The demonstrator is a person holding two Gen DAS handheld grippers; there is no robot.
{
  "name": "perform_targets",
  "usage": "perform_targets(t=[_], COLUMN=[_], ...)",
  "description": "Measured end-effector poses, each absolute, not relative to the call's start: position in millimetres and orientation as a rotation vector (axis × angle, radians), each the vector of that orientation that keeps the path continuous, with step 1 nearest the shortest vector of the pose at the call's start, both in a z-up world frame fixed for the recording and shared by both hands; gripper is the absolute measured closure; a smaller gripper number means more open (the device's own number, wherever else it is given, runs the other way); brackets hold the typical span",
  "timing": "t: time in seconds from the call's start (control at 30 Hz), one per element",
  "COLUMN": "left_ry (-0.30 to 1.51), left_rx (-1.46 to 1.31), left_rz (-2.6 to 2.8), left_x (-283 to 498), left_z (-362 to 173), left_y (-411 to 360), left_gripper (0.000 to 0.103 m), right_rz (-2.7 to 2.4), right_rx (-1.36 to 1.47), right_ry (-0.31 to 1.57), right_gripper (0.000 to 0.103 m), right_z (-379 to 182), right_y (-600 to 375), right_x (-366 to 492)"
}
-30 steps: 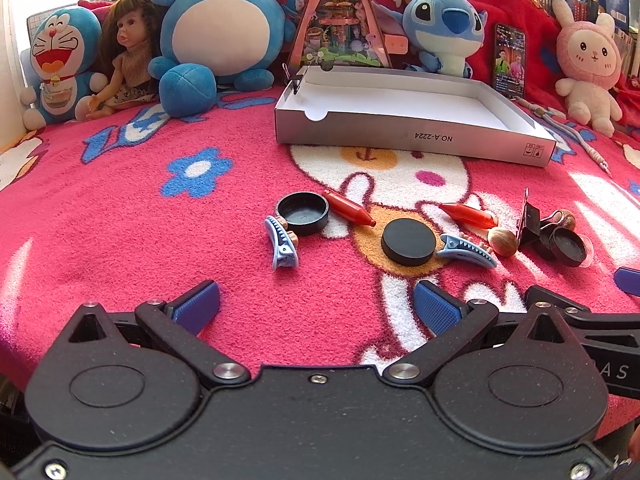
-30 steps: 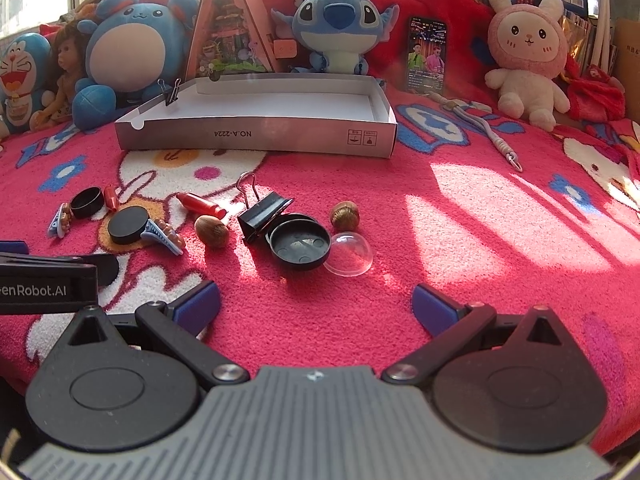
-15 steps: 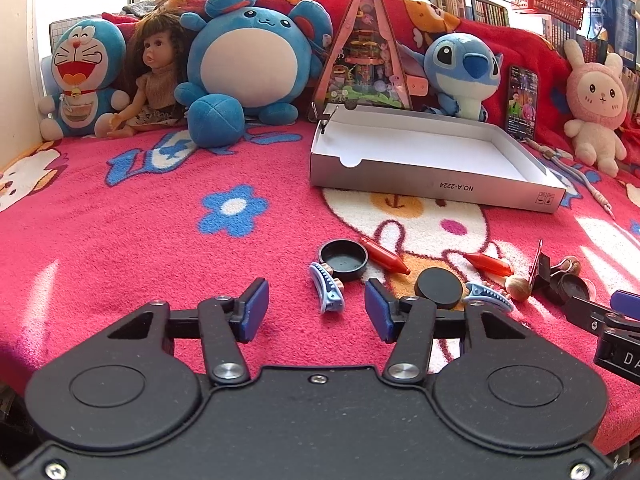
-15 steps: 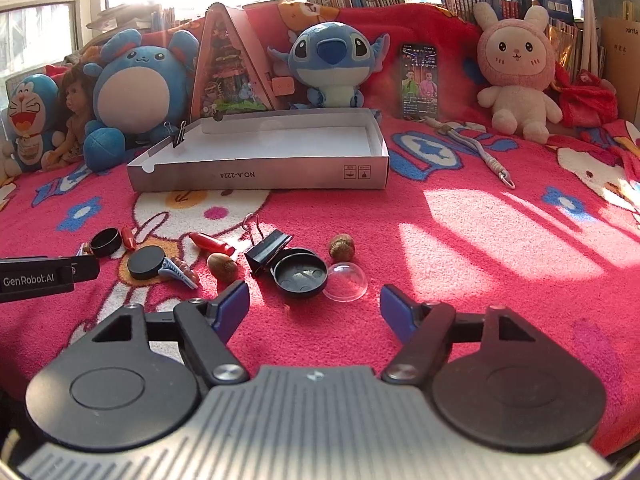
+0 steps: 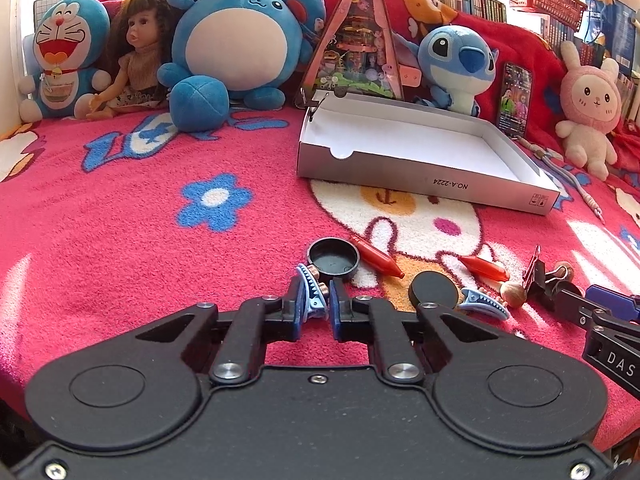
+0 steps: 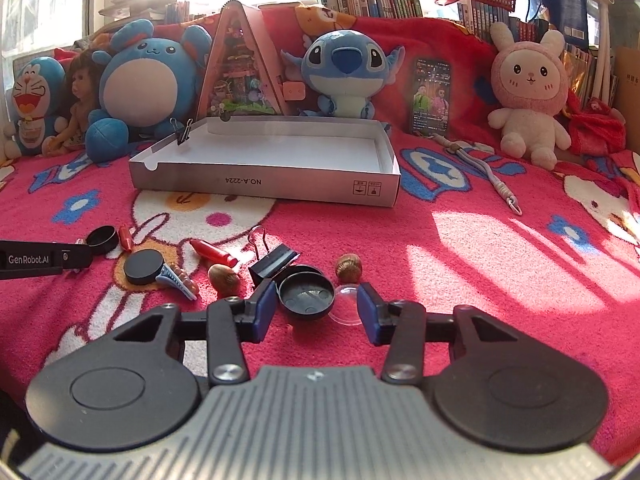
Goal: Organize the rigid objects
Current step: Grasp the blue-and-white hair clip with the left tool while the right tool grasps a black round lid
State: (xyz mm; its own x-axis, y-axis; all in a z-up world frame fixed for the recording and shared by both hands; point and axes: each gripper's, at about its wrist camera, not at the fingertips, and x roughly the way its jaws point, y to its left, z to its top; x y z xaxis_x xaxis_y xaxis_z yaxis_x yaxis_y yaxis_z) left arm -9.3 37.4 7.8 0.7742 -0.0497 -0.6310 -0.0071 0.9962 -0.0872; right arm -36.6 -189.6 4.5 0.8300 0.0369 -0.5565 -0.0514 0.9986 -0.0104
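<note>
My left gripper (image 5: 316, 306) is shut on a blue hair clip (image 5: 312, 292) lying on the red blanket, just in front of an open black cap (image 5: 333, 258). My right gripper (image 6: 316, 312) has its jaws closing around a black lid (image 6: 306, 296) and a clear dome (image 6: 347, 314), which lie side by side between the blue pads (image 6: 266, 308); I see no firm press on either. The white open box (image 6: 260, 180) stands further back, with a small binder clip on its left rim.
Around the lid lie a black binder clip (image 6: 274, 262), two nuts (image 6: 224, 276), a black disc (image 6: 144, 266), a second blue clip (image 6: 176, 278) and red pen-like pieces (image 6: 212, 254). Plush toys, a doll and a triangular tin line the back. A cord (image 6: 496, 180) lies at the right.
Both grippers' jaws have narrowed from wide open. The left pads came together on the blue hair clip; the right pads moved in beside the black lid and clear dome.
</note>
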Motion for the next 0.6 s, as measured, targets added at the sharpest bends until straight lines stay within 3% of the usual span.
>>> perform_targets(t=[0.07, 0.6], left_ry=[0.682, 0.648], left_rx=[-0.087, -0.127], left_rz=[-0.029, -0.160], left_x=[-10.8, 7.8], left_z=[8.6, 44.2], left_y=[37.8, 40.3], left_gripper=[0.090, 0.090], right_rz=[0.050, 0.066], right_rx=[-0.041, 0.035], right_ry=[0.593, 0.564], right_gripper=[0.067, 0.067], right_z=[4.4, 30.5], right_y=[-187.2, -203.2], right_x=[-35.9, -24.0])
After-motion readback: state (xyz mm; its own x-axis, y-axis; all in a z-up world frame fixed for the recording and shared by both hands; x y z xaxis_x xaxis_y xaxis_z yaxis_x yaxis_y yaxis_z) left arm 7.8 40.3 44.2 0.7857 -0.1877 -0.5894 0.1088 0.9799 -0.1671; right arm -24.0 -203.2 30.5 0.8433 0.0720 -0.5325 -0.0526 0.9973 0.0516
